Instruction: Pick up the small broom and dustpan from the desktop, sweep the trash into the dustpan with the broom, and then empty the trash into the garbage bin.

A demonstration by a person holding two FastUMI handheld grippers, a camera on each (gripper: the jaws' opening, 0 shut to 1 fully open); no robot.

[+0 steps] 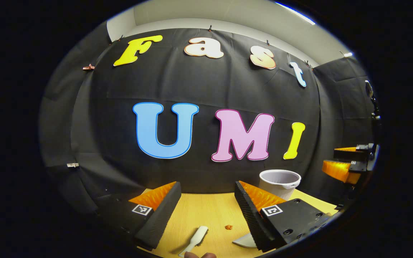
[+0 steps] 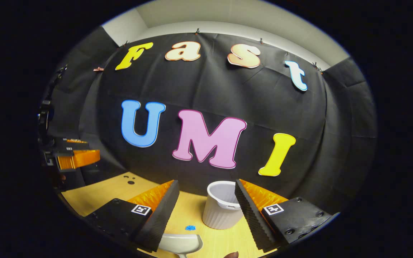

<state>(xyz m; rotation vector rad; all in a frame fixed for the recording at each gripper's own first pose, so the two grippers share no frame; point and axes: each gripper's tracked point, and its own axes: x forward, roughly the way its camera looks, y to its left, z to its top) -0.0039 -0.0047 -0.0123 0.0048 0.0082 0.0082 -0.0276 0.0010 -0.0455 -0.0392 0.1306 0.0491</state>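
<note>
Broom (image 1: pixel 195 239) lies flat on the wooden desk (image 1: pixel 210 211) in the left gripper view, a small white brush low between the fingers of the left gripper (image 1: pixel 206 208), its pale head pointing away toward the wall and its handle running to the bottom edge. The left gripper stands released, its jaws wide apart with bare desk between them and nothing held. Just right of the broom sits a small orange scrap of trash (image 1: pixel 229 227), apart from it, and past that a white corner of the dustpan (image 1: pixel 244 240) shows beside the right-hand finger. The garbage bin (image 1: pixel 280 183), a white ribbed pail with an open mouth, stands upright near the far edge of the desk, close to the black cloth wall (image 1: pixel 206 89). In the right gripper view the right gripper (image 2: pixel 206 208) is likewise released and holds nothing; the dustpan (image 2: pixel 179 243) lies low between its fingers, touching neither as far as can be seen, with a small blue scrap (image 2: pixel 190 227) on the desk just beyond it and the bin (image 2: pixel 222 209) near that, partly behind the right-hand finger. Open desk stretches to the left of the bin, where a few dark holes (image 2: pixel 130 179) mark the wood. Each finger carries a small square black-and-white marker (image 2: pixel 141 209); no readable writing shows on it. Above the cloth runs a pale wall and ceiling (image 1: pixel 228 14).
</note>
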